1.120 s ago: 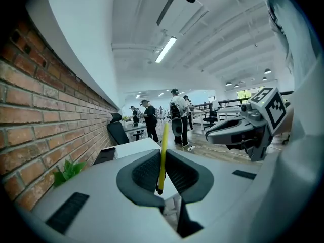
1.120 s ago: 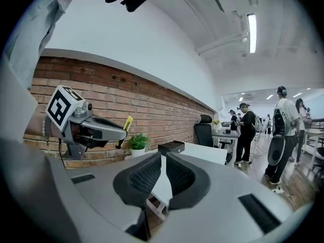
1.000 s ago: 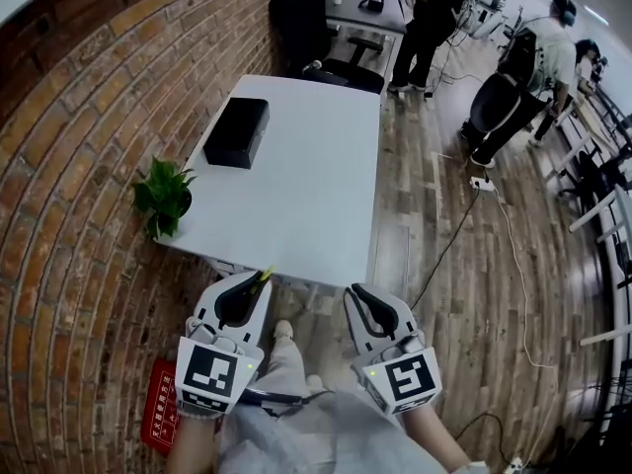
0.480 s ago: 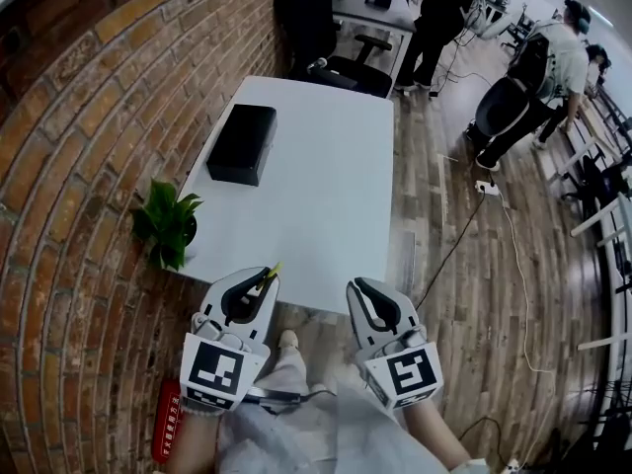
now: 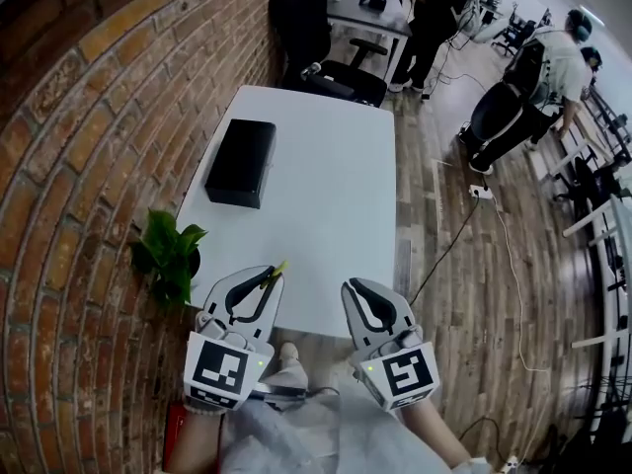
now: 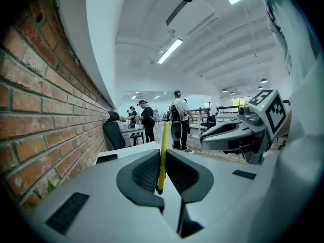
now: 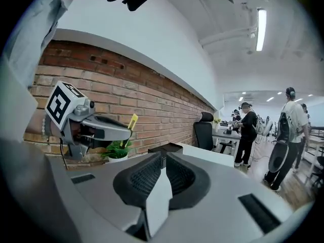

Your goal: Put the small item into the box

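Your left gripper (image 5: 263, 282) is pinching a thin yellow stick (image 5: 276, 269) between its jaws. Your right gripper (image 5: 355, 292) is pressing its jaws together on nothing. The black box (image 5: 240, 162) is sitting on the white table (image 5: 326, 205) at 11 o'clock, its inside not showing.

bright ceiling strip lights, fisheye-warped edges

An open-plan office: a red brick wall (image 5: 89, 117) flanks white rectangular tables (image 5: 331, 200), black swivel chairs (image 5: 341, 79) stand on grey wood-plank flooring (image 5: 474, 265), and long fluorescent ceiling lights (image 6: 169, 51) shine above standing people (image 5: 434, 13).
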